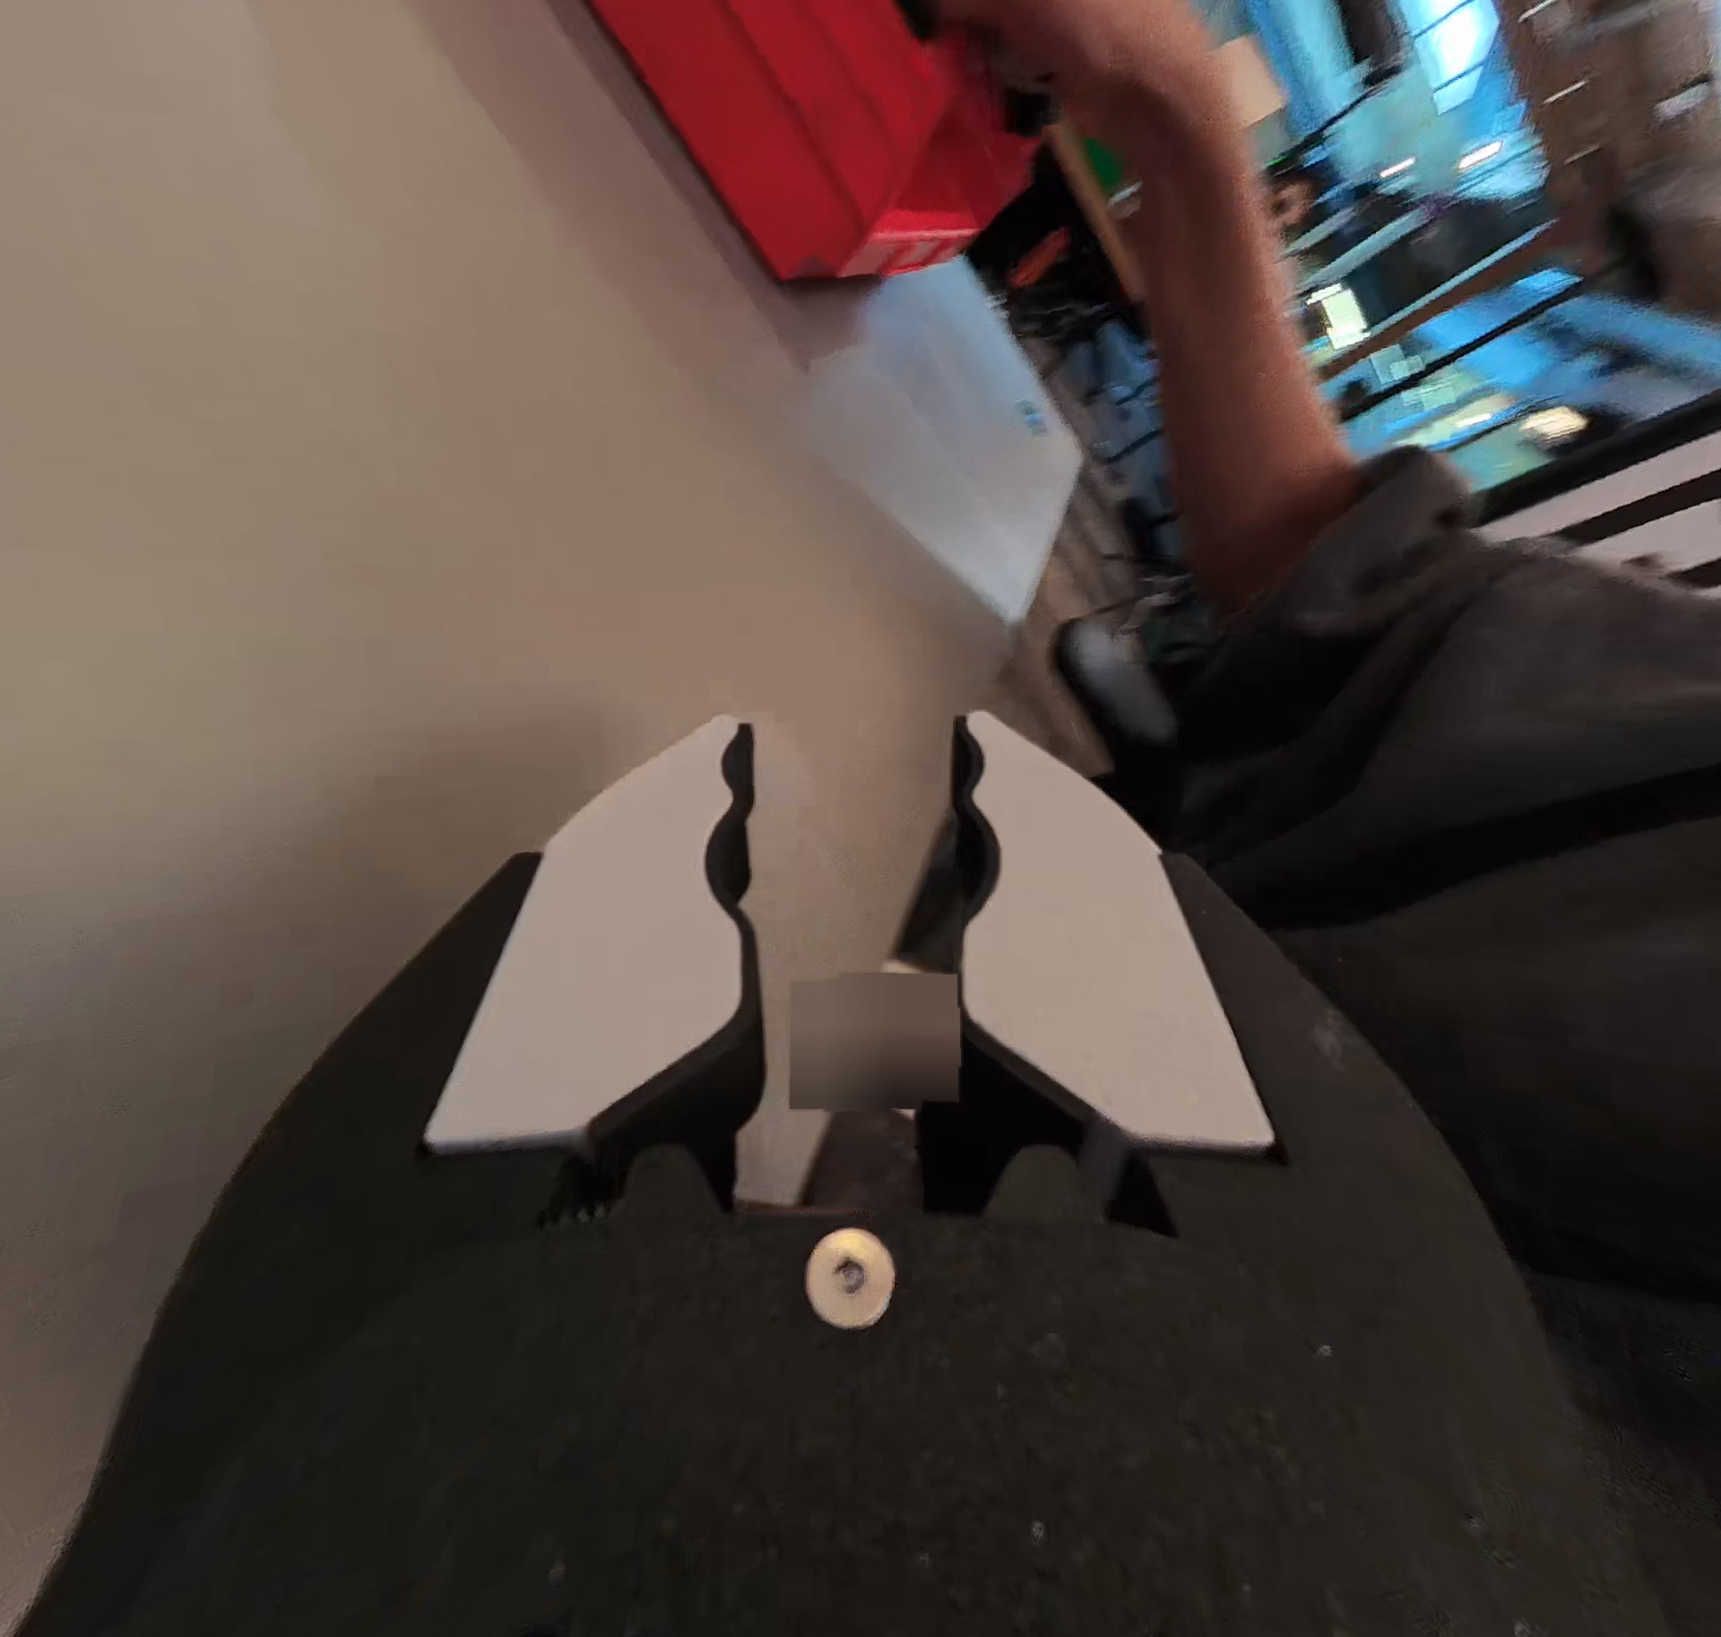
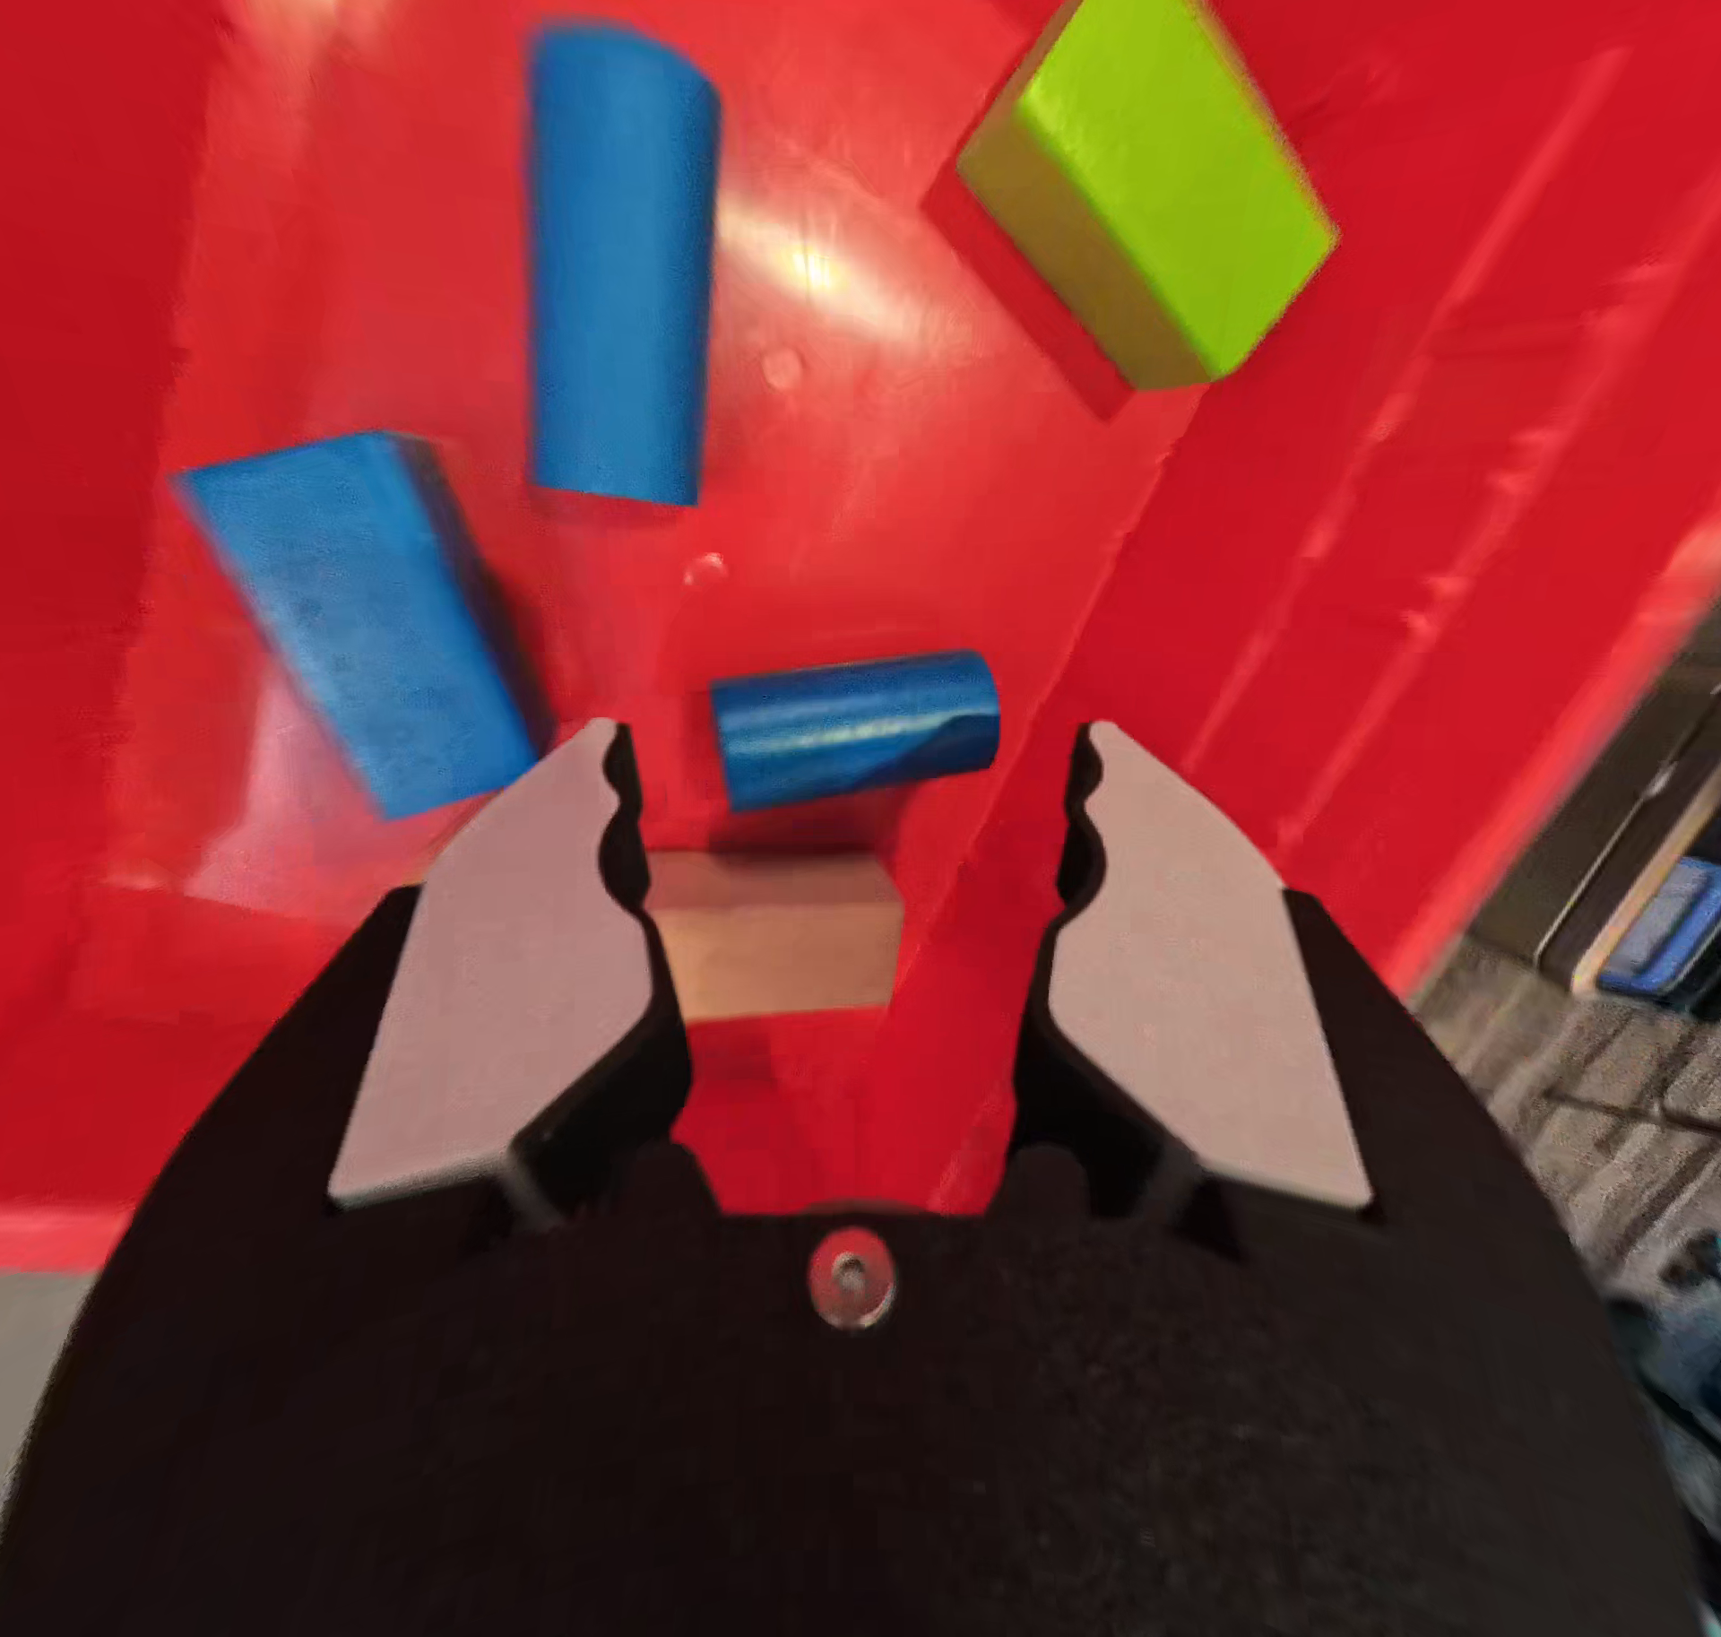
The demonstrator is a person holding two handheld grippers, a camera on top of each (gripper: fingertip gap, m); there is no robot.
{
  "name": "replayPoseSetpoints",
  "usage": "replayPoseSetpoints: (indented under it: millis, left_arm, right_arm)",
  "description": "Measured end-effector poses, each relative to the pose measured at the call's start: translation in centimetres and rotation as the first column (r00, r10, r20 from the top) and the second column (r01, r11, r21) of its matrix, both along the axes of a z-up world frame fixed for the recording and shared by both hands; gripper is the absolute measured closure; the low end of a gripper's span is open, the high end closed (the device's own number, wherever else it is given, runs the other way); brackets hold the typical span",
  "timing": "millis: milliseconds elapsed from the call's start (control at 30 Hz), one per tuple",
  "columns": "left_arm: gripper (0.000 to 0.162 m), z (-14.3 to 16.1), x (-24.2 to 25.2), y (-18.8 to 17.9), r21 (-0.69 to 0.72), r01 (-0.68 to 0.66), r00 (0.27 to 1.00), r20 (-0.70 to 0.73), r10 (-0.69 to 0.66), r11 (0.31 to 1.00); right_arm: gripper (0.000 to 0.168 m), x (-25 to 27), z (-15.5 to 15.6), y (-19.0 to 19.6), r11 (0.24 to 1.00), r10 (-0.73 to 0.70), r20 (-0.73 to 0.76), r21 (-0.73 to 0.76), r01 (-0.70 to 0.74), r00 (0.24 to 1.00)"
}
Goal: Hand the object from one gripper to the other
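**Right tongs hover over a crowded red bin, nothing yet picked**

Your right tongs (image 2: 852,745) hang wide apart and empty inside the red bin (image 2: 1304,568), their tips nearest a small blue cylinder (image 2: 852,728) lying on its side and a tan block (image 2: 778,931) just below it, half hidden behind the left finger. Which piece you mean to hand over cannot be told; all of them lie on the bin floor, none in either grip. A long blue half-round block (image 2: 619,260), a blue rectangular block (image 2: 359,624) and a lime-green block (image 2: 1155,158) lie farther in.

Your left tongs (image 1: 852,735) wait with a narrow gap, holding nothing, tilted over the pale surface (image 1: 326,381) well apart from the bin (image 1: 792,83), where your forearm (image 1: 1201,307) reaches in.

The risks, as judged here: the cylinder may roll out from closing fingers, being round and loose on slick plastic; the tan block sits close beside the bin wall, so a finger may jam against it; and the narrow left gap may be too tight to receive the piece unless widened first.
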State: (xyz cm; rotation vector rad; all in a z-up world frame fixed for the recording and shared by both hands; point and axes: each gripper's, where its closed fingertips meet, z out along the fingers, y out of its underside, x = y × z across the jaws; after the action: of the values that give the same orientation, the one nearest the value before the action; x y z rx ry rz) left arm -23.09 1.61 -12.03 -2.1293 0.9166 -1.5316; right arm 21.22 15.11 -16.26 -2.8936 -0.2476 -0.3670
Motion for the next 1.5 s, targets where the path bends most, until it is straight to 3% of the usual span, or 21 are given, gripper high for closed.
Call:
replayPoseSetpoints:
  millis: [67,167,267,333,400,467,500,600,700,833,967,1067,1233,1333,1400,1500]
  left_arm:
    - [0.115,-1.1,-1.1,1.1,0.106,-0.040,0.994,-0.093,0.050,0.994]
    - [0.115,-1.1,-3.5,3.5,0.255,-0.109,0.970,-0.183,0.158,0.961]
    - [0.116,1.1,-7.6,6.8,0.408,-0.159,0.936,-0.226,0.269,0.899]
    - [0.120,2.7,-11.0,10.0,0.478,-0.201,0.887,-0.281,0.366,0.855]
    - [0.114,3.4,-12.6,12.0,0.420,-0.207,0.856,-0.360,0.372,0.884]
    - [0.104,2.3,-13.8,14.1,0.315,-0.257,0.758,-0.521,0.393,0.914]
    - [0.106,1.4,-14.1,15.2,0.264,-0.300,0.692,-0.602,0.399,0.917]
    - [0.113,-0.9,-13.5,17.3,0.128,-0.361,0.584,-0.741,0.331,0.924]
    - [0.117,-2.7,-14.2,19.8,0.094,-0.429,0.463,-0.831,0.309,0.898]
    - [0.117,-4.3,-13.7,20.4,-0.039,-0.489,0.442,-0.872,0.209,0.871]
    - [0.118,-5.6,-13.4,20.1,-0.082,-0.485,0.399,-0.907,0.137,0.871]
    - [0.130,-6.6,-14.2,19.5,-0.101,-0.472,0.343,-0.936,0.077,0.876]
    - [0.135,-6.4,-14.8,19.0,-0.165,-0.496,0.355,-0.935,0.025,0.853]
    - [0.136,-6.0,-14.9,19.4,-0.186,-0.495,0.406,-0.913,0.037,0.849]
    - [0.136,-5.0,-14.4,19.6,-0.213,-0.460,0.490,-0.870,0.046,0.862]
    - [0.136,-1.3,-12.5,20.0,-0.245,-0.351,0.709,-0.700,0.086,0.904]
  right_arm:
    - [0.084,-2.3,4.0,-0.5,0.975,0.018,-0.001,0.222,-0.017,1.000]
    - [0.090,-10.0,8.6,-3.4,0.825,0.168,-0.129,0.561,-0.068,0.977]
    - [0.101,-21.2,8.5,-8.9,0.689,0.456,-0.367,0.722,-0.061,0.811]
    - [0.100,-26.0,5.8,-12.3,0.703,0.524,-0.446,0.708,-0.072,0.726]
    - [0.099,-29.2,3.6,-14.6,0.712,0.567,-0.471,0.693,-0.114,0.676]
    - [0.100,-30.7,2.1,-15.5,0.700,0.602,-0.429,0.689,-0.186,0.674]
    - [0.100,-30.9,1.7,-15.6,0.695,0.609,-0.405,0.687,-0.213,0.682]
    - [0.097,-32.1,1.4,-15.9,0.706,0.628,-0.436,0.668,-0.236,0.644]
    - [0.097,-32.1,1.1,-16.2,0.716,0.626,-0.459,0.659,-0.230,0.631]
    - [0.097,-31.4,0.3,-16.5,0.728,0.616,-0.445,0.636,-0.254,0.650]
    - [0.097,-31.0,0.6,-16.5,0.722,0.620,-0.435,0.642,-0.257,0.653]
    - [0.097,-30.9,0.6,-16.6,0.726,0.619,-0.436,0.636,-0.263,0.654]
    - [0.097,-30.7,0.6,-16.7,0.722,0.622,-0.422,0.635,-0.275,0.659]
    - [0.097,-30.7,0.8,-16.6,0.716,0.626,-0.414,0.641,-0.276,0.661]
    - [0.097,-30.7,1.0,-16.6,0.703,0.633,-0.400,0.655,-0.276,0.662]
    - [0.098,-30.1,1.4,-16.1,0.664,0.653,-0.341,0.687,-0.296,0.676]
